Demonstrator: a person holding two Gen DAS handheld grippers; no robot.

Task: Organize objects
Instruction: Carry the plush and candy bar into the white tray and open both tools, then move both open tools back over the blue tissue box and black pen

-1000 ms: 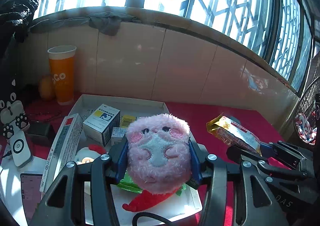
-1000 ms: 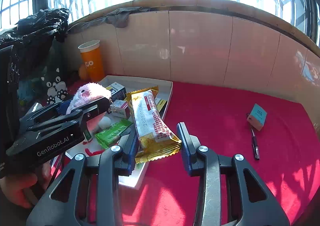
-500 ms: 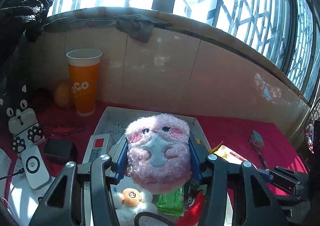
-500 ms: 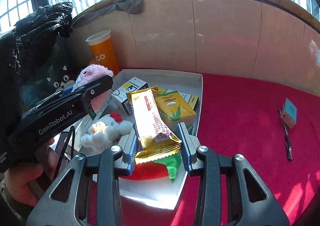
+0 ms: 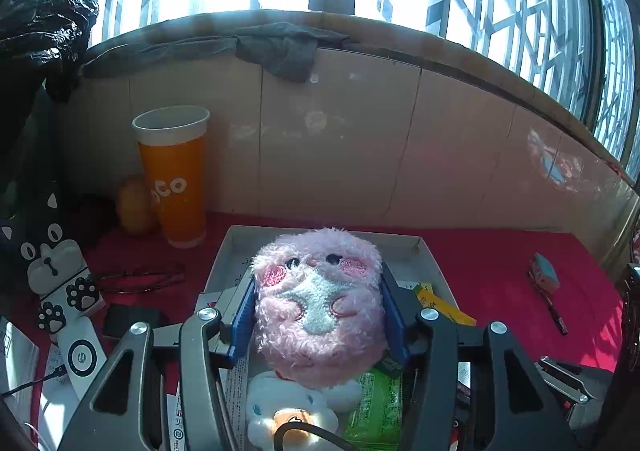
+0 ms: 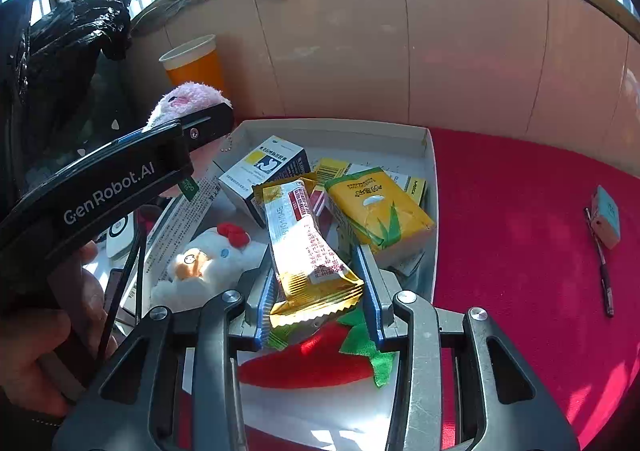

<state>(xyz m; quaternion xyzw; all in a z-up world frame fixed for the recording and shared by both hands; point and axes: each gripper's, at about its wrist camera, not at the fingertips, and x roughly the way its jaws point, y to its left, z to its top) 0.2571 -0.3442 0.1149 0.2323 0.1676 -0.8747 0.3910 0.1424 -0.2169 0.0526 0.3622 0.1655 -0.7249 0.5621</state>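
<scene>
My left gripper (image 5: 318, 311) is shut on a pink plush toy (image 5: 318, 303) and holds it above the white tray (image 5: 424, 251). The toy also shows in the right wrist view (image 6: 188, 99), raised over the tray's left side. My right gripper (image 6: 318, 291) is shut on a gold and white snack bar (image 6: 304, 247) and holds it over the tray (image 6: 430, 155). In the tray lie a white plush doll (image 6: 200, 263), a red felt chilli (image 6: 312, 363), a yellow tissue pack (image 6: 376, 207) and a white and blue box (image 6: 264, 167).
An orange paper cup (image 5: 176, 175) stands by the tiled wall at the back left. A phone stand with paws (image 5: 60, 291) and glasses (image 5: 140, 279) lie to the left. A small teal box (image 6: 606, 215) and a pen (image 6: 602, 271) lie on the red cloth (image 6: 520, 251) to the right.
Both grippers have moved over the tray with their loads. The left gripper has risen with the pink plush. The snack bar now hangs above the tray's contents.
</scene>
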